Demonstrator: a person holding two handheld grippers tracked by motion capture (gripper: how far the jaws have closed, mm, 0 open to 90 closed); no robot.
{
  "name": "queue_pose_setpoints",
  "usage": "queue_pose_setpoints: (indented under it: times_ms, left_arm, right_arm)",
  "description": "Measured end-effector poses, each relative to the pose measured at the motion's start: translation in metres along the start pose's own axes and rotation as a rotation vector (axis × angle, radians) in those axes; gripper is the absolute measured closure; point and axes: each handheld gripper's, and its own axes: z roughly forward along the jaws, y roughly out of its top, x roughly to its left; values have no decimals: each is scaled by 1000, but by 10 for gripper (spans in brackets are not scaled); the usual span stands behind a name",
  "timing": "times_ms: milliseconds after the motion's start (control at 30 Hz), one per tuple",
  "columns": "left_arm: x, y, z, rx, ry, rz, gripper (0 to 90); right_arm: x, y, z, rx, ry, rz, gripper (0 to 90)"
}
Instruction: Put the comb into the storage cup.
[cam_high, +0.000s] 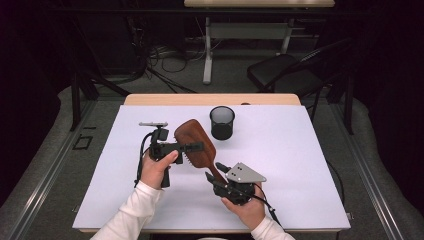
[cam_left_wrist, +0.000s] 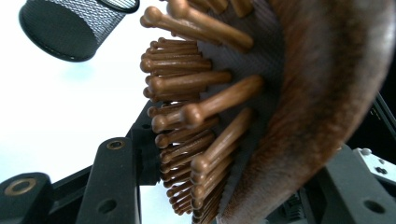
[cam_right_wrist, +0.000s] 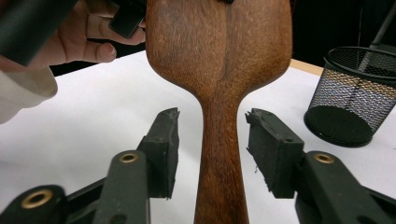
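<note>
One black mesh cup (cam_high: 222, 122) stands upright on the white table (cam_high: 300, 165), near the tip of the wooden hairbrush (cam_high: 196, 144); nothing can be seen inside it. Left gripper (cam_high: 192, 147) is clamped on the brush's head, holding it tilted above the table. Right gripper (cam_right_wrist: 212, 140) has its jaws parted either side of the handle, pads clear of the wood.

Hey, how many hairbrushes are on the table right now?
1. The wooden hairbrush sits near the table's middle, its head clamped in the left gripper, its handle between the right gripper's open jaws. Nothing seems hidden.
</note>
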Motion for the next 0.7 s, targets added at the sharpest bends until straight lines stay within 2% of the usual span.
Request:
queue_pose_setpoints:
  times_ms: [200, 300, 400, 700]
  left_arm:
    - [5, 3, -1, -12, 4, -12, 484]
    - [8, 5, -3, -19, 9, -15, 483]
    - [10, 7, -5, -27, 17, -28, 484]
    - [18, 12, -10, -57, 38, -30, 483]
  right_arm:
    - [-3, 2, -2, 8, -20, 1, 463]
    - [-5, 3, -3, 7, -20, -6, 441]
    - [-9, 5, -2, 22, 0, 0, 386]
    - [-16, 7, -2, 62, -3, 9, 363]
